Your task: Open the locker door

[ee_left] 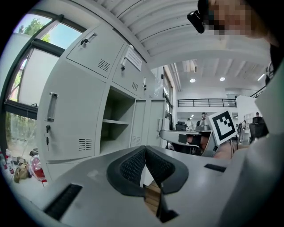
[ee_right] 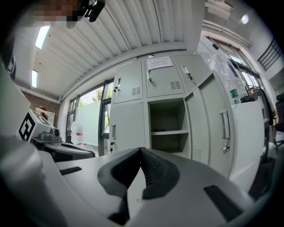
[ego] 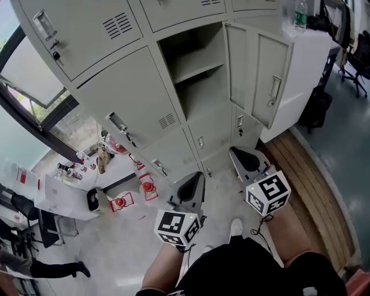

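The grey locker bank point(ego: 115, 87) fills the head view. One middle compartment point(ego: 199, 69) stands open with a shelf inside and nothing on it; its door point(ego: 254, 75) is swung out to the right, handle point(ego: 274, 91) facing outward. The left gripper view shows the same open compartment point(ee_left: 117, 122), and the right gripper view shows it point(ee_right: 167, 128) with the door point(ee_right: 217, 124) beside it. My left gripper point(ego: 198, 176) and right gripper point(ego: 233, 151) hang low in front of the lockers, away from the door. Both are shut with pads together and nothing between them point(ee_left: 144, 148) point(ee_right: 141, 150).
A white desk point(ego: 69, 191) with small items stands at the left, red objects point(ego: 147, 188) on the floor by it. A white cabinet point(ego: 300, 63) with a bottle point(ego: 299, 14) stands right of the open door. A wooden platform point(ego: 312, 173) runs along the right. A person point(ego: 52, 269) is at lower left.
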Action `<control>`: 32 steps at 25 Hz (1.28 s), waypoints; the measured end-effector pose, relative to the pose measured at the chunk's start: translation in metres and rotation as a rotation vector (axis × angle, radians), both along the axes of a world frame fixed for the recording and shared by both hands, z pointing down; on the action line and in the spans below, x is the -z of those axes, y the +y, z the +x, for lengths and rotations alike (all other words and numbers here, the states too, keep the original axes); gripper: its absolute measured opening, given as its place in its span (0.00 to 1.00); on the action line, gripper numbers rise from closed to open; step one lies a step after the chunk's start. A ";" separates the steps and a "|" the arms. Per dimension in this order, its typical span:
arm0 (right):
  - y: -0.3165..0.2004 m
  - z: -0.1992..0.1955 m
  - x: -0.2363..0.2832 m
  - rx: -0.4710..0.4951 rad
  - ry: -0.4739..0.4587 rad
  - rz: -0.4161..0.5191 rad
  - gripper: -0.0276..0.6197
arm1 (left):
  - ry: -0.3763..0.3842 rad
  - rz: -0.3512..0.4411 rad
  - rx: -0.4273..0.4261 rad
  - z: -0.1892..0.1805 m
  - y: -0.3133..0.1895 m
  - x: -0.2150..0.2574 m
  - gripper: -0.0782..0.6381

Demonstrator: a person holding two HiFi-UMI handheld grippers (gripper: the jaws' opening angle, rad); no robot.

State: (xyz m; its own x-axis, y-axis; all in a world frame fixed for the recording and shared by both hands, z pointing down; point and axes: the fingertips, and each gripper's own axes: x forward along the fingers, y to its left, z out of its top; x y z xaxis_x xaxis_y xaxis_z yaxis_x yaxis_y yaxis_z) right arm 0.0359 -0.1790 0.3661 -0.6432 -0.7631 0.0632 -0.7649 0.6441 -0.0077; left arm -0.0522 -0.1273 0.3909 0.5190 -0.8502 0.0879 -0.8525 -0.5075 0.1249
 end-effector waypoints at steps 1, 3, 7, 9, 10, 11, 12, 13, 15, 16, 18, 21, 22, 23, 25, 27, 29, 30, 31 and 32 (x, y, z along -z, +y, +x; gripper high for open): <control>0.009 -0.007 -0.002 0.003 0.002 -0.004 0.13 | 0.003 -0.002 -0.001 -0.005 0.007 -0.001 0.13; 0.028 -0.018 -0.006 0.008 0.010 -0.012 0.13 | 0.009 -0.003 -0.004 -0.015 0.022 -0.002 0.13; 0.058 -0.030 -0.013 -0.002 0.018 -0.025 0.13 | 0.020 -0.005 -0.017 -0.026 0.048 -0.008 0.13; 0.070 -0.032 -0.015 -0.013 0.019 -0.030 0.13 | 0.024 -0.007 -0.029 -0.029 0.059 -0.011 0.13; 0.076 -0.033 -0.016 -0.018 0.020 -0.031 0.13 | 0.026 -0.008 -0.036 -0.029 0.064 -0.013 0.13; 0.081 -0.034 -0.017 -0.023 0.021 -0.031 0.13 | 0.028 -0.009 -0.044 -0.030 0.068 -0.014 0.13; 0.086 -0.035 -0.018 -0.028 0.023 -0.032 0.13 | 0.029 -0.010 -0.051 -0.030 0.072 -0.016 0.13; 0.091 -0.036 -0.018 -0.033 0.025 -0.033 0.13 | 0.031 -0.010 -0.059 -0.030 0.076 -0.017 0.13; 0.099 -0.036 -0.018 -0.044 0.027 -0.037 0.13 | 0.033 -0.009 -0.073 -0.030 0.082 -0.016 0.13; 0.103 -0.036 -0.018 -0.050 0.028 -0.038 0.13 | 0.034 -0.006 -0.081 -0.029 0.085 -0.016 0.13; 0.110 -0.034 -0.019 -0.061 0.030 -0.040 0.13 | 0.035 -0.004 -0.098 -0.026 0.088 -0.015 0.13; 0.119 -0.030 -0.024 -0.076 0.034 -0.045 0.13 | 0.033 -0.005 -0.121 -0.021 0.094 -0.017 0.13; 0.122 -0.029 -0.026 -0.081 0.034 -0.047 0.13 | 0.032 -0.006 -0.129 -0.019 0.096 -0.017 0.13; 0.125 -0.028 -0.028 -0.086 0.033 -0.049 0.13 | 0.030 -0.005 -0.135 -0.018 0.098 -0.018 0.13; 0.130 -0.025 -0.031 -0.094 0.031 -0.054 0.13 | 0.025 -0.006 -0.146 -0.015 0.101 -0.019 0.13; 0.133 -0.024 -0.034 -0.100 0.029 -0.058 0.13 | 0.021 -0.006 -0.153 -0.013 0.103 -0.020 0.13; 0.136 -0.024 -0.036 -0.103 0.028 -0.059 0.13 | 0.018 -0.005 -0.157 -0.013 0.105 -0.020 0.13; 0.137 -0.025 -0.036 -0.103 0.027 -0.060 0.13 | 0.018 -0.004 -0.157 -0.014 0.106 -0.020 0.13; 0.138 -0.025 -0.036 -0.102 0.028 -0.060 0.13 | 0.018 -0.002 -0.157 -0.015 0.107 -0.019 0.13; 0.139 -0.026 -0.036 -0.101 0.028 -0.061 0.13 | 0.019 -0.001 -0.156 -0.015 0.108 -0.019 0.13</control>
State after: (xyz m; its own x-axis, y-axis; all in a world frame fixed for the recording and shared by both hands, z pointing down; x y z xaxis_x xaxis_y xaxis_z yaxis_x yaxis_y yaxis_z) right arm 0.0099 -0.0396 0.4023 -0.5604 -0.8182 0.1281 -0.8264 0.5626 -0.0218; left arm -0.0677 -0.0191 0.4095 0.6461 -0.7593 0.0779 -0.7611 -0.6332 0.1407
